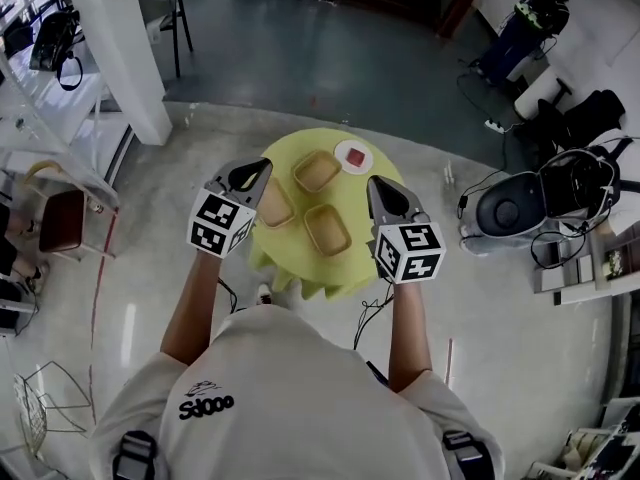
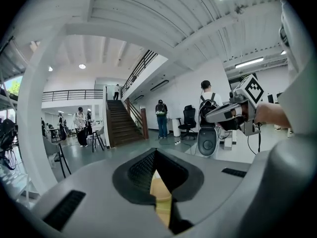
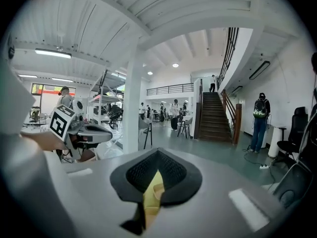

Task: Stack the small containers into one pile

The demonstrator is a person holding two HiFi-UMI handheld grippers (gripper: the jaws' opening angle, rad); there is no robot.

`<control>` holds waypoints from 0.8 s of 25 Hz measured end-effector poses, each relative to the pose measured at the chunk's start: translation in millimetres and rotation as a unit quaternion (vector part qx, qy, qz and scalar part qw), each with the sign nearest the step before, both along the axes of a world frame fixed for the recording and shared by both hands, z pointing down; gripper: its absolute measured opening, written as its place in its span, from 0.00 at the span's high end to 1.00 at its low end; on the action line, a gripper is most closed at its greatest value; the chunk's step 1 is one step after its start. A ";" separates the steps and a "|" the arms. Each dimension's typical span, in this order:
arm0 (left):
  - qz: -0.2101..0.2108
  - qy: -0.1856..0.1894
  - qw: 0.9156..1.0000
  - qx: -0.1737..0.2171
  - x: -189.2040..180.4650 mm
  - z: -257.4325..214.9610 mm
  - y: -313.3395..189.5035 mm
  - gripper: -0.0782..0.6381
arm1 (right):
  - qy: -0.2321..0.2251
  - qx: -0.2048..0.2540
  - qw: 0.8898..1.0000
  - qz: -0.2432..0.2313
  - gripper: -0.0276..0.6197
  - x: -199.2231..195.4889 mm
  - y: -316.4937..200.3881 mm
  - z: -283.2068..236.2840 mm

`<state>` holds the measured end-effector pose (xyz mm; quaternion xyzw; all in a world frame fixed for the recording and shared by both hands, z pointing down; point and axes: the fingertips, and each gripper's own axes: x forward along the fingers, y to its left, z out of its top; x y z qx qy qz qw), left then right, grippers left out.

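Evenly, both arms extend forward — left gripper point(image 1: 258, 174), right gripper point(image 1: 379, 192), jaws together.

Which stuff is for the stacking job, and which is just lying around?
For the job: far container, left container, near container, maybe the red dish, table, left gripper, right gripper.

Lying about: chair, black bag, grey machine.

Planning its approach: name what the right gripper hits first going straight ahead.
Probably the red-centred white dish just beyond the right gripper tip; height is unclear, so it might pass above it.
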<state>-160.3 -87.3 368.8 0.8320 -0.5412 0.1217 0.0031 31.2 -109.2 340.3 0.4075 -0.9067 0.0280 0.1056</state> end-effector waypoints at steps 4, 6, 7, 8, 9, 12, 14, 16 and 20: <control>0.001 0.006 1.000 0.000 -21.1 2.2 -37.6 0.88 | 0.008 -0.012 1.000 0.012 0.94 -15.9 -33.9 6.7; 0.002 0.009 1.000 0.000 -28.7 6.6 -52.0 0.88 | 0.013 -0.020 1.000 0.018 0.94 -20.6 -47.3 12.9; 0.004 0.010 1.000 -0.005 -33.4 11.4 -58.2 0.88 | 0.015 -0.025 0.999 0.021 0.94 -24.1 -53.7 16.9; 0.007 0.012 1.000 -0.011 -38.5 18.4 -63.6 0.88 | 0.018 -0.030 0.999 0.024 0.94 -28.1 -60.0 21.2; 0.008 0.013 1.000 -0.020 -43.5 26.8 -68.5 0.88 | 0.019 -0.035 0.999 0.027 0.94 -31.9 -66.0 25.5; -0.006 0.012 0.998 -0.057 -57.3 55.8 -83.2 0.88 | 0.027 -0.047 0.998 0.027 0.94 -38.2 -83.2 36.8; -0.022 0.018 0.996 -0.081 -65.5 75.5 -91.9 0.88 | 0.035 -0.058 0.997 0.023 0.94 -40.4 -93.4 44.7; -0.036 0.031 0.993 -0.105 -71.9 97.8 -97.2 0.83 | 0.042 -0.069 0.997 0.017 0.94 -42.4 -101.4 54.8; -0.057 0.050 0.986 -0.146 -78.7 140.3 -99.1 0.81 | 0.057 -0.089 0.994 -0.004 0.94 -47.5 -111.3 78.0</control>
